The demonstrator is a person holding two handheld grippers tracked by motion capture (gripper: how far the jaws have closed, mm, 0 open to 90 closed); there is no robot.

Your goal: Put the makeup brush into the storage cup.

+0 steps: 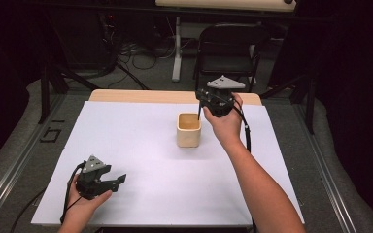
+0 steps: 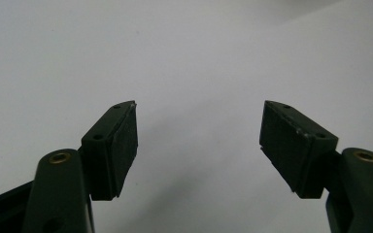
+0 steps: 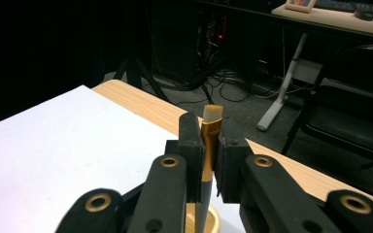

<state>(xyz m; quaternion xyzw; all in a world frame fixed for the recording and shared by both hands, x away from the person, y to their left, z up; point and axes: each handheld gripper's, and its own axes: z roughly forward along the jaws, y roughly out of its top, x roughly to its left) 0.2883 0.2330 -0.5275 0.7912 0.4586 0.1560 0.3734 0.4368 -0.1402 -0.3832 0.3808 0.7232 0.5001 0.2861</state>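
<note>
You are working in a lab or recording studio. Your counter (image 1: 126, 145) is covered with a plain white sheet and ringed by black curtains. Behind it, loose cables (image 1: 141, 58) sprawl over grey carpet, a black folding chair (image 1: 228, 43) stands by a desk leg (image 1: 177, 48), and tripod legs (image 1: 53, 77) flank the sides.

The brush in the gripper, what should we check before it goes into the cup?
1. Right gripper shut on the brush: ok.
2. Brush upright, bristles on top, handle pointing down: ok.
3. Handle over the cup opening: looks ok in the high view, its tip at the rim.
4. Cup upright on the white sheet: ok.
5. Left gripper open, far from the cup: ok.
6. Whether the cup already holds something: cannot tell.
</note>
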